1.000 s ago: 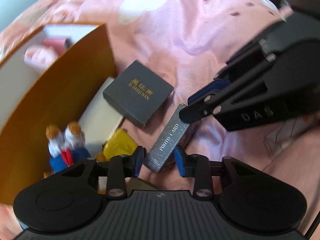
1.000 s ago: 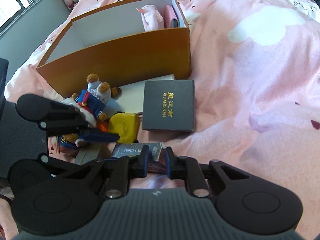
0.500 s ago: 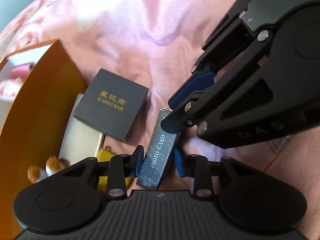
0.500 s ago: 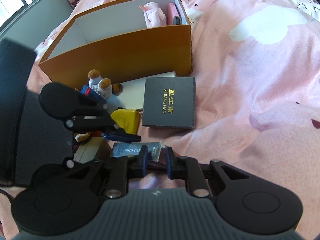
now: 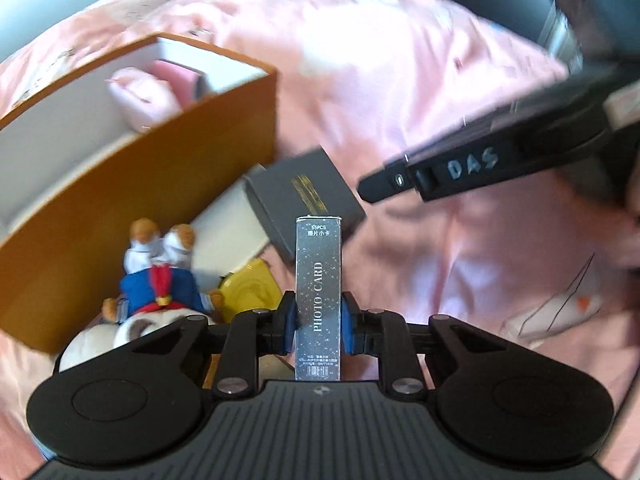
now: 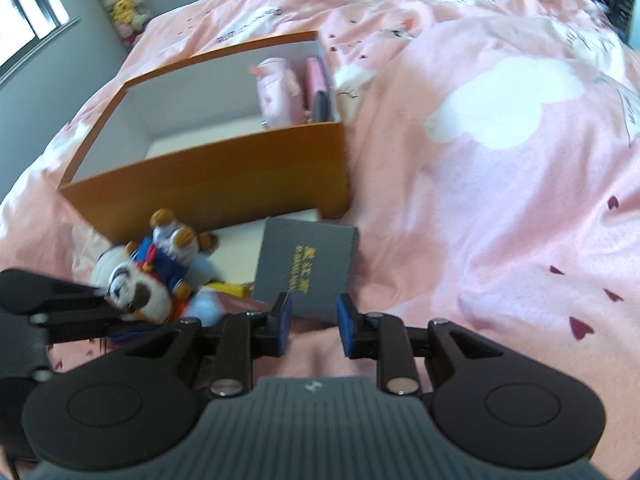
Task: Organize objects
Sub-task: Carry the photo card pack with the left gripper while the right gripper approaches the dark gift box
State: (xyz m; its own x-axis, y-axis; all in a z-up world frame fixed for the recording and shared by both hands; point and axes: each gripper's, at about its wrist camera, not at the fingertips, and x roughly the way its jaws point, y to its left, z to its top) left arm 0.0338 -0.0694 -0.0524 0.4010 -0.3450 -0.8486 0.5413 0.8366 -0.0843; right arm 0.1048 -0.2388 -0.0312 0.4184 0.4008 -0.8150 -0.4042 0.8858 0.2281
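Note:
A silver box marked PHOTO CARD (image 5: 318,280) stands lengthwise between the blue pads of my left gripper (image 5: 318,322), lifted off the pink bedspread. The jaws are closing and both pads press on its sides. My right gripper (image 6: 314,322) hangs over the bedspread just short of a dark grey box with gold lettering (image 6: 308,264). Its jaws are opening with nothing between them. An orange box (image 6: 224,184) with a white inside stands behind, holding a pink pouch (image 6: 278,92) at its right end.
A plush toy in a blue sailor suit (image 5: 160,280) and a yellow object (image 5: 248,288) lie in front of the orange box, beside a flat white piece (image 5: 228,224). The pink bedspread (image 6: 480,220) stretches to the right. Stuffed toys line the far wall (image 6: 120,0).
The left gripper has shut on the photo card box and lifted it off the bed. The right gripper has let go of the box's end, opened and drawn back.

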